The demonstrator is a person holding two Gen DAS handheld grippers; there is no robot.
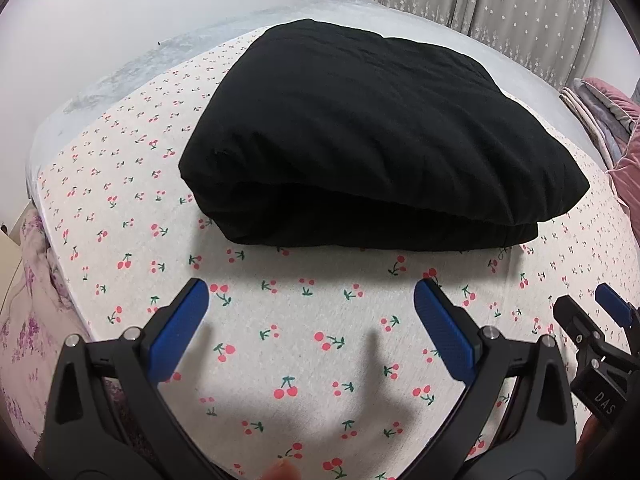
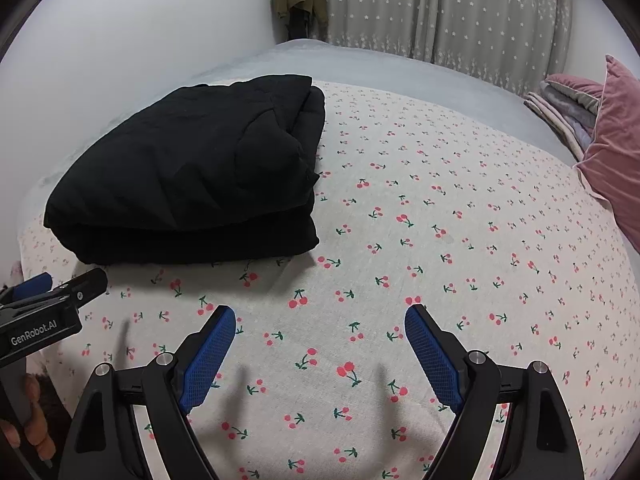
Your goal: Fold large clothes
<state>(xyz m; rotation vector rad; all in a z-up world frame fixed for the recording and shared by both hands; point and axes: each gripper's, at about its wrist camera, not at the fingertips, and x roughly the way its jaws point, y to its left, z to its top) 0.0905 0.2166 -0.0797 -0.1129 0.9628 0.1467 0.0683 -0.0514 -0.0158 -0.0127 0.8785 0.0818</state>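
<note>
Black garment (image 1: 360,136): 1 item, folded into a thick stacked bundle at centre of the left wrist frame, upper left of the right wrist frame, resting on the cherry-print sheet (image 2: 440,240). I judge the folding largely done (layers sit squared, edges tucked).

Left gripper (image 1: 311,300): 1, jaws spread wide, nothing between them, low centre, short of the bundle.

Right gripper (image 2: 320,322): 1, likewise wide and empty, over bare sheet.

Pink cushion (image 2: 612,140): 1, right edge, well apart.
</note>
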